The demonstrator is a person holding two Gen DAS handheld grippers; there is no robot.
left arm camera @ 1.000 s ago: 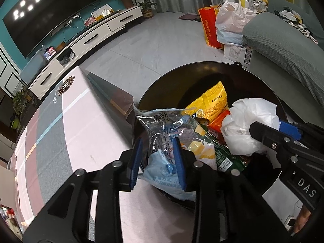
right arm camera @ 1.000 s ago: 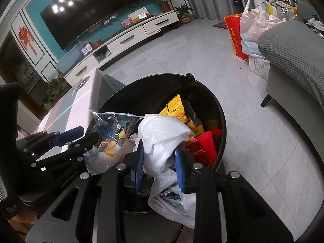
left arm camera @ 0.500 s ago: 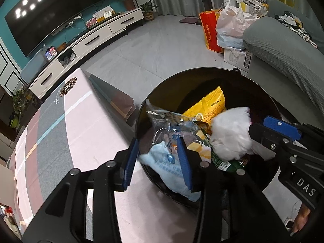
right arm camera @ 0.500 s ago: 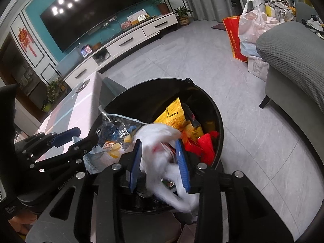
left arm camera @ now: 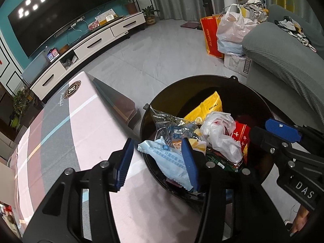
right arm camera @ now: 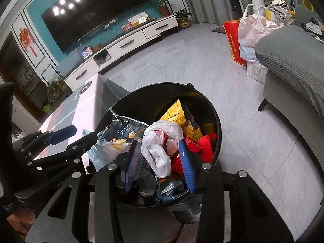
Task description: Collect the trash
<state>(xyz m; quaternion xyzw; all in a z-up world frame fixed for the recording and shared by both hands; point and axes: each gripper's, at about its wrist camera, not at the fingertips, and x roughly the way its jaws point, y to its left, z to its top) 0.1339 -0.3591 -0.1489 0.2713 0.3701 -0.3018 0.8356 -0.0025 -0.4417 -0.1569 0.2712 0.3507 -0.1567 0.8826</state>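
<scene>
Both drops were at the release stage over the black bin (left arm camera: 261, 105), which sat on the floor beside the counter (left arm camera: 66, 141). The left gripper (left arm camera: 158, 163) had its fingers just opening; the pale blue wrapper (left arm camera: 168, 160) lay between them, seemingly loose, with its lower end draped over the near rim. The right gripper (right arm camera: 160, 162) was also just opening, and the white plastic bag (right arm camera: 160, 141) sat between its fingers on top of the heap, no longer pinched as far as I could tell.

The bin looked close to full: yellow packet (left arm camera: 208, 107), red box (left arm camera: 241, 133), clear bag (left arm camera: 174, 127) all riding high.

To finish cleanly, I'd open both sets of fingers wider before lifting straight up, so film doesn't snag on the pads. The blue wrapper probably needed a nudge inward, or it could slide out over the rim.
</scene>
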